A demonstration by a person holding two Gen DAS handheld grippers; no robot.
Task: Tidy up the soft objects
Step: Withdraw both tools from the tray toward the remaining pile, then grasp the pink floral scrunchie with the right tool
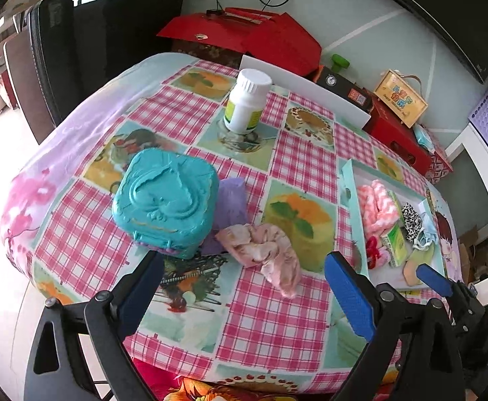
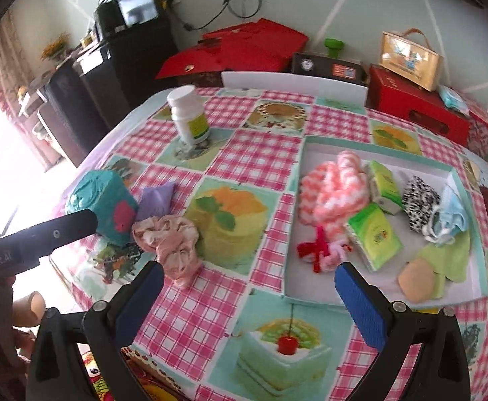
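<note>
A crumpled pink cloth (image 1: 267, 250) lies on the tablecloth next to a purple cloth (image 1: 232, 200); both also show in the right wrist view, the pink cloth (image 2: 170, 244) and the purple cloth (image 2: 155, 202). A shallow teal-rimmed tray (image 2: 314, 143) holds pink-white knit pieces (image 2: 334, 187), tissue packs (image 2: 374, 234), a leopard-print piece (image 2: 419, 204), a blue mask and green cloths. My left gripper (image 1: 244, 287) is open and empty just short of the pink cloth. My right gripper (image 2: 250, 294) is open and empty, near the tray's front left corner.
A teal embossed box (image 1: 167, 197) sits left of the cloths. A white pill bottle (image 1: 245, 103) stands at the back of the table. Red boxes (image 1: 250, 40), a black device and a wooden box lie behind the table. The right gripper's finger (image 1: 434, 279) shows over the tray.
</note>
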